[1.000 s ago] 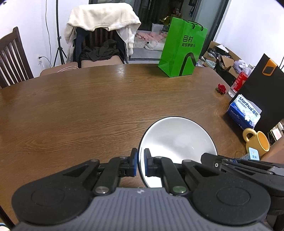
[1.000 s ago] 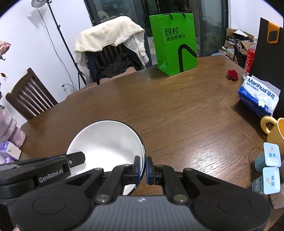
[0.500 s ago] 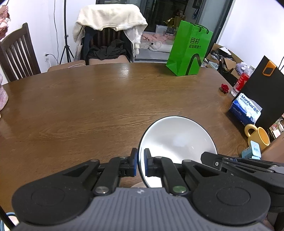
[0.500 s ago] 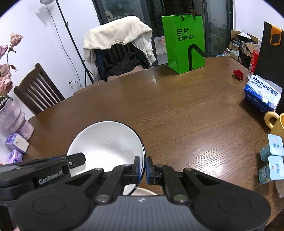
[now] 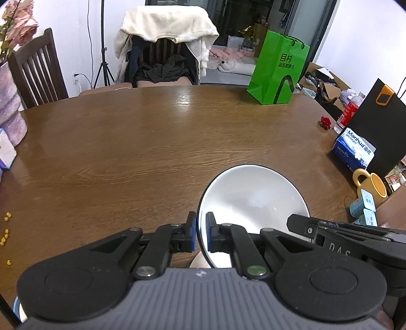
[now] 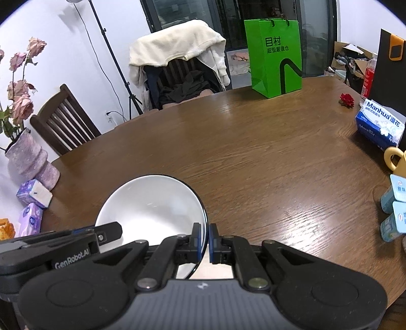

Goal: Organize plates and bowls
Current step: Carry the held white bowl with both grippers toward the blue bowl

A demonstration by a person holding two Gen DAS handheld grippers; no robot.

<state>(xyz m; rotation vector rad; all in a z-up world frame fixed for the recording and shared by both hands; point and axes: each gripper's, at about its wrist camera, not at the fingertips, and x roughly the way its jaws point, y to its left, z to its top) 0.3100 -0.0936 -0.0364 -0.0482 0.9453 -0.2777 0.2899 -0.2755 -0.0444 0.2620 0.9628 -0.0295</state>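
Over the desk: a white bowl (image 5: 251,198) with a dark rim hangs above the brown desk (image 5: 142,142), carried between 2 grippers, tilted so its hollow faces both cameras.
Left gripper (image 5: 200,234): jaws closed on the bowl's left rim, blue pads pinching it from either side.
Right gripper (image 6: 206,240): jaws closed on the bowl's right rim in the same way; its black body also shows at the lower right of the left view.
Under the bowl: a pale rounded shape shows just below the rim; what it is cannot be told.
Far edge: green bag (image 6: 275,57) standing upright, chairs behind it, one draped with a cream blanket (image 5: 165,24).
Right side: tissue pack (image 6: 379,124), yellow mug (image 5: 370,186), small blue cartons (image 6: 394,213) and a red flower (image 6: 347,99).
Left side: pink vase (image 6: 31,161) with roses, purple tissue packs (image 6: 33,208) beside it.
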